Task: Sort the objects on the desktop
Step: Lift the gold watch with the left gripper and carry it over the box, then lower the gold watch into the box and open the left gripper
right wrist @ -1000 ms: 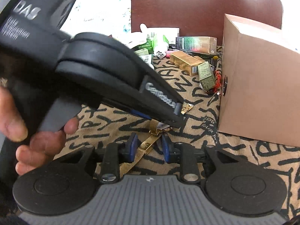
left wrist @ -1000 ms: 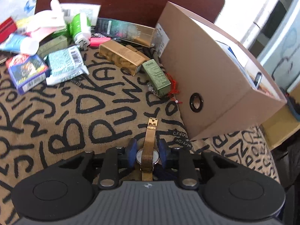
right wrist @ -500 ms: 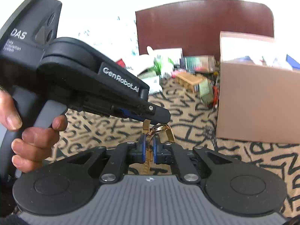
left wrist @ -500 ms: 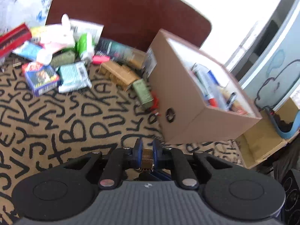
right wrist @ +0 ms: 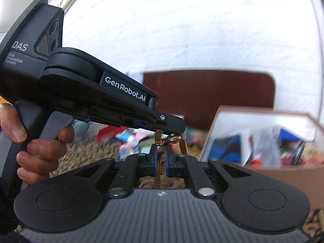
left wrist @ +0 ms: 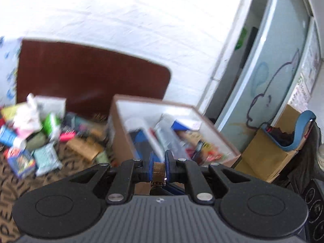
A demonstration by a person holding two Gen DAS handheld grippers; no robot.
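Observation:
A gold mesh-band watch hangs in the air between both grippers. My left gripper is shut on one end of its band; it also shows in the right wrist view. My right gripper is shut on the other strap. An open cardboard box holding several sorted items stands just ahead and to the right; it also shows in the right wrist view.
A pile of small packets and boxes lies at the left on a letter-patterned cloth. A dark red chair back stands behind. Cardboard cartons and a glass door are at the right.
Both grippers closed on the watch and lifted it off the cloth. They have risen and moved toward the open box, so the box interior now shows.

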